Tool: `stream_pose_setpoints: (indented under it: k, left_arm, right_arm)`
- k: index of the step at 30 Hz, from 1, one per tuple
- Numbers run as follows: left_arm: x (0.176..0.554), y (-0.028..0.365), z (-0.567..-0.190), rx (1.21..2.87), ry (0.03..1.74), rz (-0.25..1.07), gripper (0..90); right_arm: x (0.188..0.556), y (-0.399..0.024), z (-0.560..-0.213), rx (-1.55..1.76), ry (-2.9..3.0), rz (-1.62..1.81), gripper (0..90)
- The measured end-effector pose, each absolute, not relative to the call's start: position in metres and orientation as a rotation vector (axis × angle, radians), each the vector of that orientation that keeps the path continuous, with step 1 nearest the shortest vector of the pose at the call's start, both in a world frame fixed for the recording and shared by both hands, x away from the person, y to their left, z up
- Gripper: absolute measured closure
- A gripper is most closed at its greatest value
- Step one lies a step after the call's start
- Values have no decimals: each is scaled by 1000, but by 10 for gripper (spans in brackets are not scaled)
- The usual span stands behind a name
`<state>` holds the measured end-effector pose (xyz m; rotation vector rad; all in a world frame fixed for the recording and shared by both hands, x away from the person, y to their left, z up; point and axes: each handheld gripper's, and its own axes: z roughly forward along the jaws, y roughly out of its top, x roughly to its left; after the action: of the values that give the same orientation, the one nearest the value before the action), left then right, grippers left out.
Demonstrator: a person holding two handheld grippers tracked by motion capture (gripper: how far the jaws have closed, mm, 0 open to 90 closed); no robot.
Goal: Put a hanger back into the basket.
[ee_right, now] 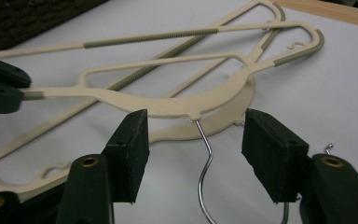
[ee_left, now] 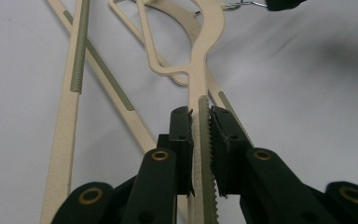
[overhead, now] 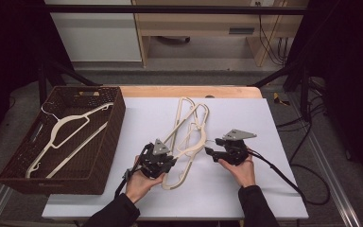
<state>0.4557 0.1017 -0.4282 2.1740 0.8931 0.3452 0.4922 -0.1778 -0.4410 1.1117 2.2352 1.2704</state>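
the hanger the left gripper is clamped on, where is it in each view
High view: the held hanger lies mid-table between the left gripper and the right gripper.
Left gripper view: centre, its arm runs up from the shut fingers.
Right gripper view: across the middle, wire hook between open fingers.
Shared landmark: the wire hook.

The left gripper (ee_left: 200, 116) has its two black jaws clamped on the ribbed arm of a cream plastic hanger (ee_left: 205, 42). A second cream hanger (ee_left: 72, 116) lies beside it on the white tabletop (ee_left: 307, 93).
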Motion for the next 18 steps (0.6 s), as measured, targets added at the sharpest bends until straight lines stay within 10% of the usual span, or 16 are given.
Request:
stream_pose_setpoints:
  k: [18]
  left_arm:
    - [455,102,-432,2185,901,325,792]
  right_arm:
    - [511,-170,-462,1201,2363,1169,829]
